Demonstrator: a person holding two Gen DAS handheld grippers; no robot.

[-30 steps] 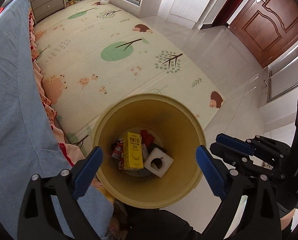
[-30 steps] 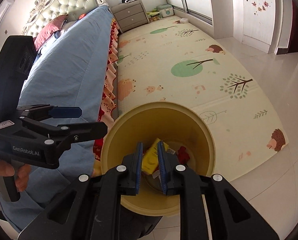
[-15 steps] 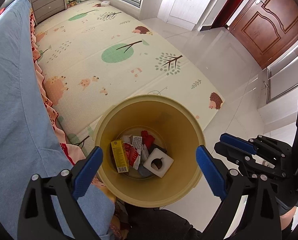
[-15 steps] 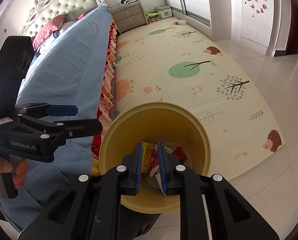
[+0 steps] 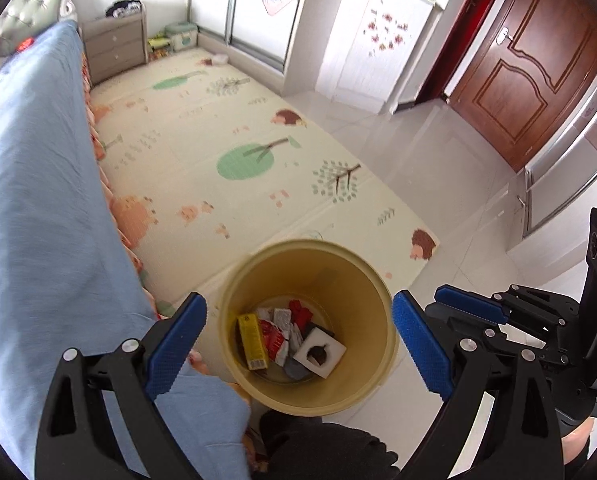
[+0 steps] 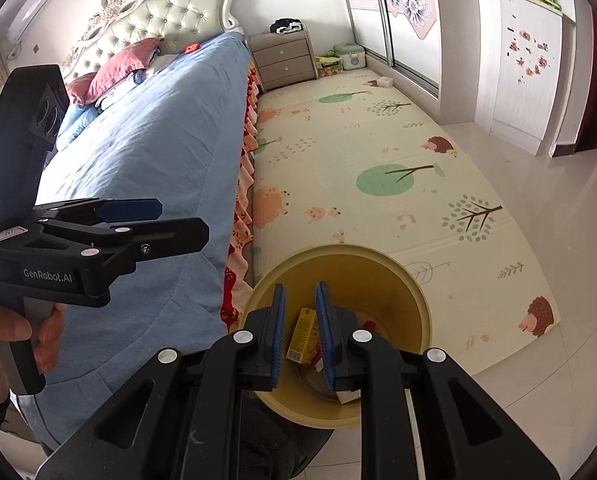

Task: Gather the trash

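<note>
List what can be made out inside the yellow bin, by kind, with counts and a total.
Yellow drink carton: 1
White square card with a round hole: 1
Red and silver wrappers: a pile, too jumbled to count
Total: 2 distinct items plus the wrapper pile, in the bin

- Bin (image 5: 382,344) on floor (image 5: 438,152), at corner of play mat (image 5: 226,132), just beside bed (image 5: 38,208).
- In bin: carton (image 5: 252,340) at left, wrappers (image 5: 278,330) at centre, square packet (image 5: 319,353) at right.
- Left tool (image 5: 298,340) above bin, one finger either side of rim.
- Right tool (image 6: 300,330) above bin; carton seen through gap.
- Nightstand (image 6: 284,58) at far end of mat, beside headboard (image 6: 154,12).
- Door (image 5: 538,60) beyond floor, right of mat.
</note>
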